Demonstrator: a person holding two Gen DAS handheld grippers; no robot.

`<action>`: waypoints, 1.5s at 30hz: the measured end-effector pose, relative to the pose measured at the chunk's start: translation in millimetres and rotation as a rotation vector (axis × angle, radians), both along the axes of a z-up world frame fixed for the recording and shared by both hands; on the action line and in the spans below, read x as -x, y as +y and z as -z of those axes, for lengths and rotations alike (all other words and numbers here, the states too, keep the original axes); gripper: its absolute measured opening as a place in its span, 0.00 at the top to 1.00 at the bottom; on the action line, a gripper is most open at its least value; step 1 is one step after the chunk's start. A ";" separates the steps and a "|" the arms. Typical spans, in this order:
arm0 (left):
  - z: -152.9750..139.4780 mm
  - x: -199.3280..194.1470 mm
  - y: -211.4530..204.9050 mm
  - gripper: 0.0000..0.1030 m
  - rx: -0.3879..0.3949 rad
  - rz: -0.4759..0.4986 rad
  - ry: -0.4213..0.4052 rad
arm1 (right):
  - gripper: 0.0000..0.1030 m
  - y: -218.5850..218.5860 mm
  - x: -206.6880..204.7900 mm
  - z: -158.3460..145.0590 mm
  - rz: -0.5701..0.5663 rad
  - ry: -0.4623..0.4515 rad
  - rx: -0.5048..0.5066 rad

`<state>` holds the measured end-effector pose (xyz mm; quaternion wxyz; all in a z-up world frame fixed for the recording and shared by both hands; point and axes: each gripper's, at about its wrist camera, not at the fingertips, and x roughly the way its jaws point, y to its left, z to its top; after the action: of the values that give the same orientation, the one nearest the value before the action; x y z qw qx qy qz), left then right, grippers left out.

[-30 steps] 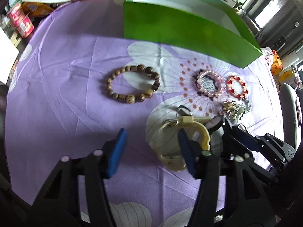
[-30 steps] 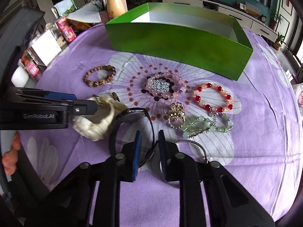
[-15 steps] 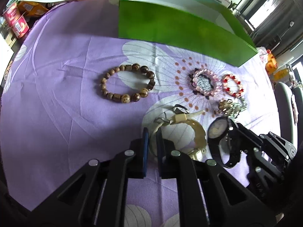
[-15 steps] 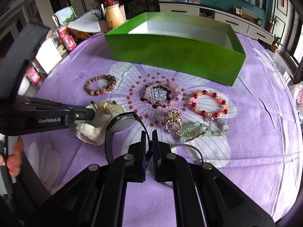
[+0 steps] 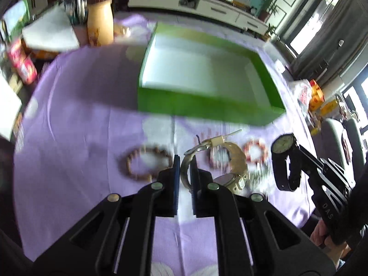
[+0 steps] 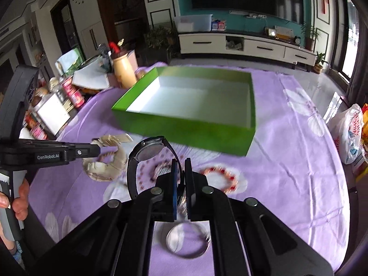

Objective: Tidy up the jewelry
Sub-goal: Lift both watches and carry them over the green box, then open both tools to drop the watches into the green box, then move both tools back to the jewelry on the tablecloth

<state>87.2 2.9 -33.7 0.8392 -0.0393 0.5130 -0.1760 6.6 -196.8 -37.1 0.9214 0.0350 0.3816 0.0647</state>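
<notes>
My left gripper is shut on the strap of a cream watch and holds it above the purple cloth; the watch also shows in the right wrist view. My right gripper is shut on the strap of a black watch, lifted off the table; it also shows in the left wrist view. The open green box with a white inside stands ahead of both grippers, also in the left wrist view. A brown bead bracelet and a red bead bracelet lie on the cloth below.
A thin silver bangle lies under my right gripper. A pink bead bracelet lies partly hidden behind the cream watch. A tan jar, cans and papers crowd the far left. A plastic bag sits at the right edge.
Both grippers rose off the table, each carrying its watch, and tilted up toward the green box. Half a second earlier both were shut on the straps at table level.
</notes>
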 end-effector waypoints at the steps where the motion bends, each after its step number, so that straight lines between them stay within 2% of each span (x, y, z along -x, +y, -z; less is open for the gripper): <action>1: -3.9 -8.7 -3.2 0.92 0.003 -0.003 -0.009 | 0.95 -2.8 -6.1 -3.1 0.010 -0.007 -0.002; 5: -18.4 -47.7 -12.6 0.92 0.004 -0.026 -0.049 | 0.95 -15.3 -40.2 -12.4 0.052 -0.036 -0.011; 10: -19.3 -92.7 -25.4 0.92 -0.004 -0.054 -0.068 | 0.95 -25.9 -84.5 -11.2 0.090 -0.042 -0.001; 14: -5.4 -122.6 -37.7 0.92 -0.046 -0.064 -0.062 | 0.95 -35.5 -116.0 -0.2 0.112 -0.011 -0.011; 20: 26.4 -148.4 -45.7 0.90 -0.089 -0.085 -0.001 | 0.94 -40.4 -148.1 21.7 0.127 0.047 0.011; 22: 32.8 -153.1 -47.4 0.84 -0.092 -0.089 0.017 | 0.89 -39.8 -152.1 28.0 0.128 0.064 0.022; 24: 34.2 -154.1 -48.1 0.77 -0.095 -0.095 0.016 | 0.73 -42.6 -153.5 31.2 0.138 0.071 0.008; 25: 31.9 -152.8 -48.2 0.66 -0.099 -0.095 0.001 | 0.69 -45.3 -151.1 30.4 0.145 0.065 -0.002; 26: 29.5 -150.8 -48.6 0.60 -0.094 -0.094 -0.005 | 0.62 -45.9 -150.5 30.0 0.151 0.062 -0.011; 27: 25.0 -147.6 -47.7 0.56 -0.088 -0.093 -0.023 | 0.58 -46.8 -147.7 28.9 0.159 0.056 -0.018; 31: 8.4 -134.1 -41.3 0.54 -0.069 -0.085 -0.055 | 0.58 -51.6 -128.9 21.1 0.160 0.034 -0.036; 34: -1.9 -121.4 -30.4 0.45 -0.060 -0.088 -0.078 | 0.58 -54.6 -108.7 15.1 0.152 0.022 -0.050; 37: -11.3 -96.5 -13.6 0.44 -0.076 -0.085 -0.117 | 0.58 -57.2 -82.1 11.3 0.137 0.021 -0.061; 41: -7.4 -63.3 9.2 0.43 -0.095 -0.073 -0.116 | 0.58 -55.5 -51.1 13.7 0.114 0.042 -0.066; 45: 11.5 -34.4 30.8 0.43 -0.127 -0.077 -0.080 | 0.58 -54.7 -20.9 22.5 0.100 0.078 -0.074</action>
<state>121.6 33.6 -45.1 0.8659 0.0013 0.4875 -0.1121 27.5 -251.5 -59.6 0.9060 0.0905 0.4123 0.0311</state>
